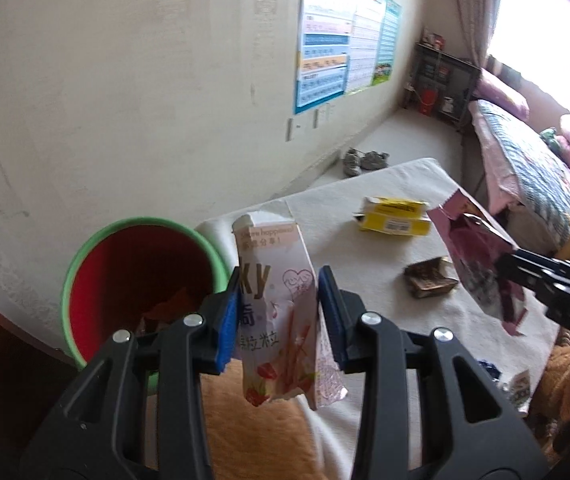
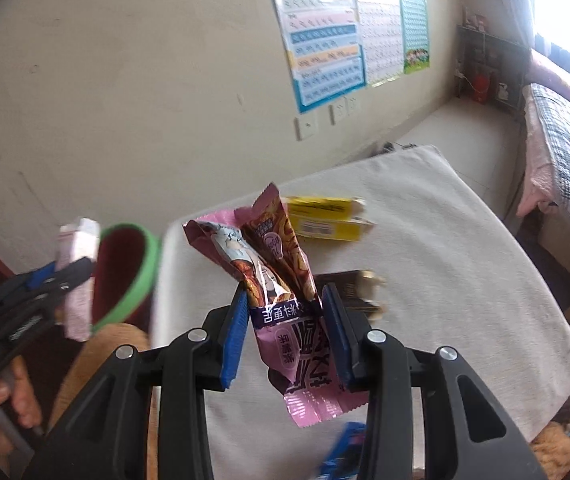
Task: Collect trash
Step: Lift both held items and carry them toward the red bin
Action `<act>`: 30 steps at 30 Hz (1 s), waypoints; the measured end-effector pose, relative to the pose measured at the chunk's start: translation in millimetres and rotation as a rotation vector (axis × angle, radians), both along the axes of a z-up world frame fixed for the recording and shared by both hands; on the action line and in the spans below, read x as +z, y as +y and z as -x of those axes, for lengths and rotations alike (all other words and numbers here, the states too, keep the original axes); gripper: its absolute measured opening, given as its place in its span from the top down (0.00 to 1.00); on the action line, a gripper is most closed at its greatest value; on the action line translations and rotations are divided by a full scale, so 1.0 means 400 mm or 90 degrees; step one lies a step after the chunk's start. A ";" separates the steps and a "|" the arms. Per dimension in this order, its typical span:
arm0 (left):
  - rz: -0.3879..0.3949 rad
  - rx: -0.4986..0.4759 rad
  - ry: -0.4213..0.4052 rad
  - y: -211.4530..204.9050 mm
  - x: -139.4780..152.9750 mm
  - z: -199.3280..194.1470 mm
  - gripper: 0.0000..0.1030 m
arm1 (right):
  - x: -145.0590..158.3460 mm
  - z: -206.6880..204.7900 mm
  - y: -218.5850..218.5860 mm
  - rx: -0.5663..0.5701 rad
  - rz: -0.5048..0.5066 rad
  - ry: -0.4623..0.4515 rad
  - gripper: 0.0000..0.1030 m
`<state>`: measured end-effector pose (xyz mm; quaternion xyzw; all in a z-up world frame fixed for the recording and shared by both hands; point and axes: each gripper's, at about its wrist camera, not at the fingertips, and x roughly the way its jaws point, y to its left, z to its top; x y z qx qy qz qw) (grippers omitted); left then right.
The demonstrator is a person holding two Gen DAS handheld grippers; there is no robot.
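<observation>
My left gripper (image 1: 279, 316) is shut on a pale pink snack box (image 1: 275, 312), held in the air beside a red bin with a green rim (image 1: 141, 280); some scraps lie inside the bin. My right gripper (image 2: 283, 328) is shut on a crumpled pink and brown snack wrapper (image 2: 281, 280), lifted above the white-covered table (image 2: 445, 264). That wrapper (image 1: 481, 264) and the right gripper (image 1: 505, 266) show at the right of the left wrist view. On the table lie a yellow carton (image 1: 395, 220) and a small dark box (image 1: 429, 280).
The bin (image 2: 125, 276) stands left of the table against a cream wall with posters (image 1: 341, 48). A hand (image 2: 1, 404) holds the left gripper's handle. Shoes (image 1: 365, 160) sit on the floor; a bed (image 1: 545, 172) lies to the right. A blue scrap (image 2: 345, 456) lies near the table's front.
</observation>
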<state>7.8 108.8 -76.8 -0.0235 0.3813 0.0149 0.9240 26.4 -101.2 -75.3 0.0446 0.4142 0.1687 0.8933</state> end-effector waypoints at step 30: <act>0.043 0.092 0.039 0.189 -0.075 0.024 0.65 | -0.252 0.013 0.173 0.082 0.049 0.203 0.70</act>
